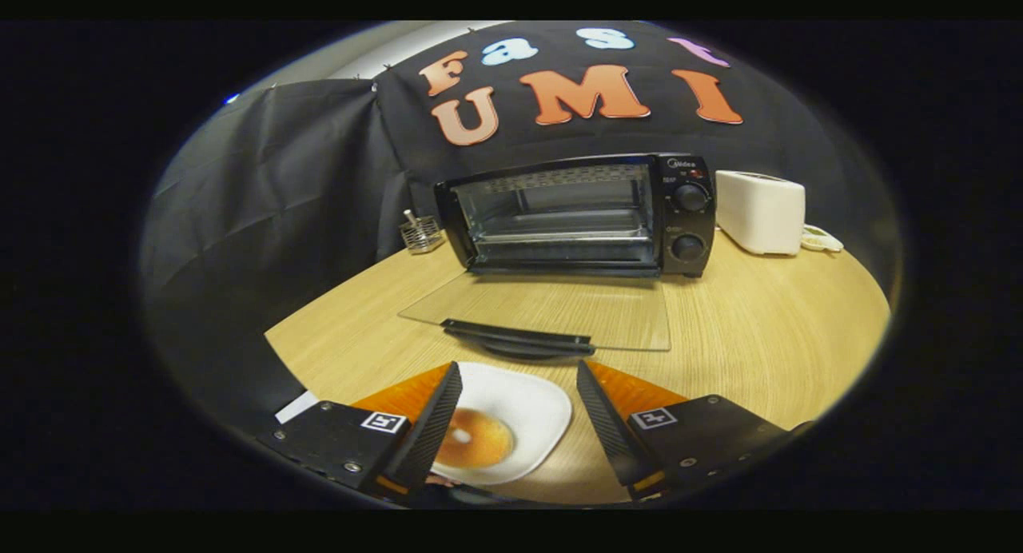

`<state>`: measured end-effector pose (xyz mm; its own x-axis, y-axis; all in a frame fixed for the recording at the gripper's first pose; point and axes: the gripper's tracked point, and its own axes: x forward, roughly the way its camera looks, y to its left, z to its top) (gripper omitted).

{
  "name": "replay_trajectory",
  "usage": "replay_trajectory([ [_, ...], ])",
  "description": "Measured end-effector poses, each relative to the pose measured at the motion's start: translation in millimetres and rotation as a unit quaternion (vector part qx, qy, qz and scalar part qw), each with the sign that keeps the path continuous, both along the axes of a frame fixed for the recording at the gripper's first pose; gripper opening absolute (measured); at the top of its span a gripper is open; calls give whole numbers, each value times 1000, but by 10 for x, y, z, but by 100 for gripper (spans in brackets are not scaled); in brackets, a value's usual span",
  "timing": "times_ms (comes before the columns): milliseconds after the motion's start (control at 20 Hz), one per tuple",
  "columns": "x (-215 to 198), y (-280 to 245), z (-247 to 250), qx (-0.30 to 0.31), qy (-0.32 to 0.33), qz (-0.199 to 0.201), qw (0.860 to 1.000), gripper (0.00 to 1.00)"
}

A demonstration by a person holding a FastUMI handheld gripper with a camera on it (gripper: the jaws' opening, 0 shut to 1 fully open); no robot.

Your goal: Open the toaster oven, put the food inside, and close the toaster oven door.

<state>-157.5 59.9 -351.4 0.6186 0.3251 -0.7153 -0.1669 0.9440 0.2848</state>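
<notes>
A round, golden-brown ring-shaped piece of food (473, 438) is seen nearest, resting on a white, rounded-square plate (527, 409) on the pale wooden tabletop (759, 345). The gripper (519, 377) is held over the plate with its two fingers spread wide apart, nothing being pressed by either; the food lies between them, close beside the left finger. Just beyond the fingertips the glass door (551, 309) of the black toaster oven (579, 215) is found lowered flat, its dark handle (518, 337) nearest the plate. The oven cavity is open, with a rack visible inside and two knobs (689, 221) on its right panel. A white toaster (759, 212) stands right of the oven, and a small wire holder (420, 233) left of it.
</notes>
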Motion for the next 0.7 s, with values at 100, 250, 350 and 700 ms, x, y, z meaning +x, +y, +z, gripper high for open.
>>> replay_trajectory([
  [100, -185, 74, 60, 7, 3, 26, 1000, 87],
  [250, -379, 173, 68, 0, 4, 68, 998, 88],
  [350, -490, 168, -51, -19, 23, 84, 996, 88],
  [700, -608, 223, -169, -34, 39, 104, 993, 76],
])
